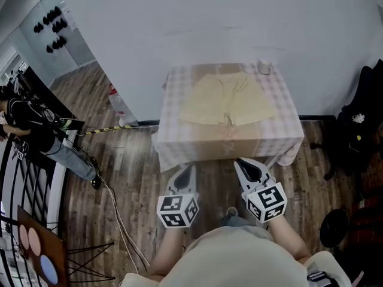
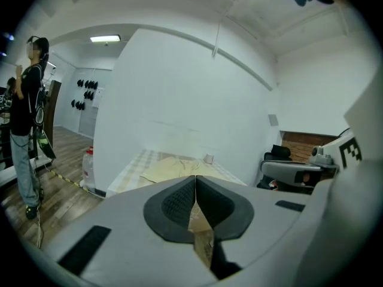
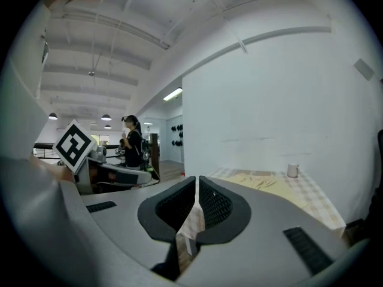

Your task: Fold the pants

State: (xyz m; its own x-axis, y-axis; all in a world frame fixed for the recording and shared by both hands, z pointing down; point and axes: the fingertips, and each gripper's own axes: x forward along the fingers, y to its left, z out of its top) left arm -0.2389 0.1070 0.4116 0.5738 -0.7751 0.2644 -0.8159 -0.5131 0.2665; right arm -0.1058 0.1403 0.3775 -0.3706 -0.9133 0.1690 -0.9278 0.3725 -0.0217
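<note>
Your left gripper (image 2: 195,184) has its jaws pressed together with nothing between them; your right gripper (image 3: 197,187) is the same, pads meeting on empty air. You hold both low and close to your body, short of the table's (image 1: 173,145) near edge, which reads as a resting carry and not a reach. Beyond them the pants (image 1: 226,100) lie flat on the checked cloth, waistband at the far side and the two short legs toward you, so the hems are the nearest thing to take. A small cup (image 1: 264,67) stands at the far right corner, apart from the fabric. You'd need to part both jaws before reaching in.
</note>
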